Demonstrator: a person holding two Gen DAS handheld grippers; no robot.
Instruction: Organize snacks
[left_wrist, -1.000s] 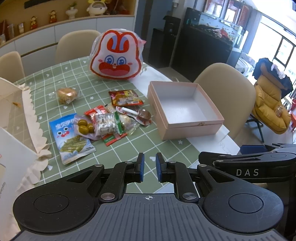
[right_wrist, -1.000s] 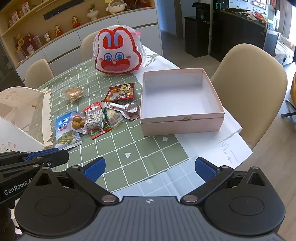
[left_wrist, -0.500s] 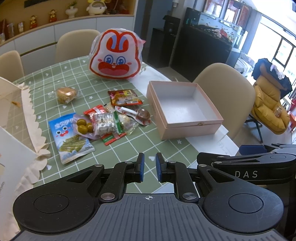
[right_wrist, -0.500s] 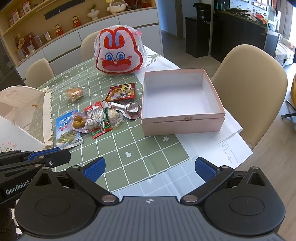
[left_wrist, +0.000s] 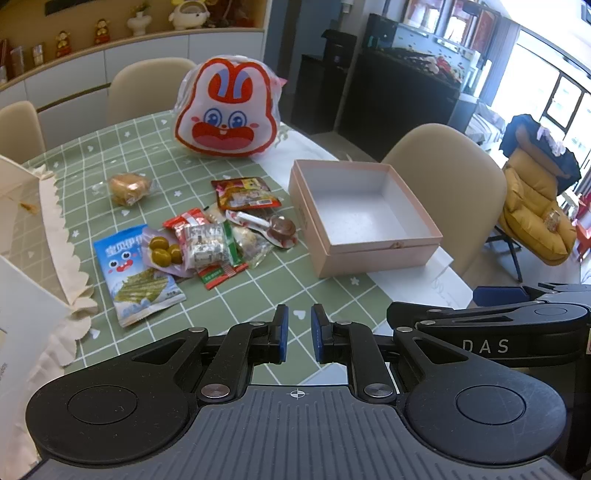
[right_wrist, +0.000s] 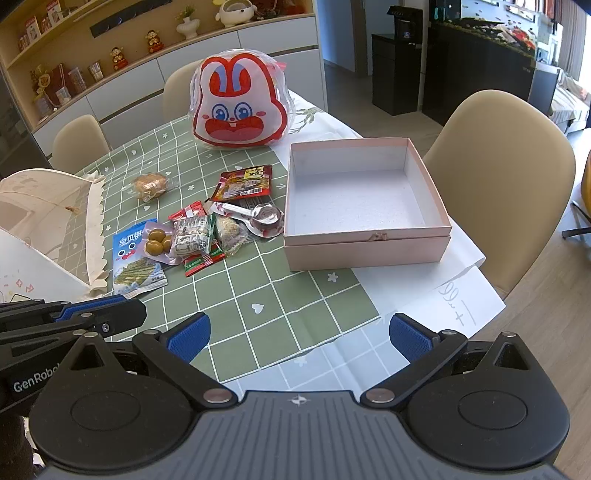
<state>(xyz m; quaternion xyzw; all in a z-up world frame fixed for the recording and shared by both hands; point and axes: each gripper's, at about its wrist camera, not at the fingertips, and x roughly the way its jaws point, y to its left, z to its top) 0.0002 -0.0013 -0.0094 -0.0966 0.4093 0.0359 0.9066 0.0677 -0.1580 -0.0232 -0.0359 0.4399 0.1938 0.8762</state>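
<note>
A pile of snack packets (left_wrist: 207, 243) (right_wrist: 195, 236) lies on the green checked tablecloth (left_wrist: 258, 291), with a blue seaweed packet (left_wrist: 138, 273) at its left and a wrapped bun (left_wrist: 127, 188) behind. An empty pink box (left_wrist: 380, 254) (right_wrist: 365, 247) stands to the right of the pile. My left gripper (left_wrist: 297, 334) is nearly shut and empty, above the table's near edge. My right gripper (right_wrist: 297, 334) is wide open and empty, also at the near edge, in front of the box.
A rabbit-faced bag (left_wrist: 227, 114) (right_wrist: 240, 107) stands at the back of the table. A white lace food cover (right_wrist: 48, 218) sits at the left. Beige chairs (right_wrist: 506, 177) surround the table. White paper (right_wrist: 454, 299) lies under and in front of the box.
Both grippers have drifted slightly nearer the table. Their jaws have not changed. Nothing on the table moved.
</note>
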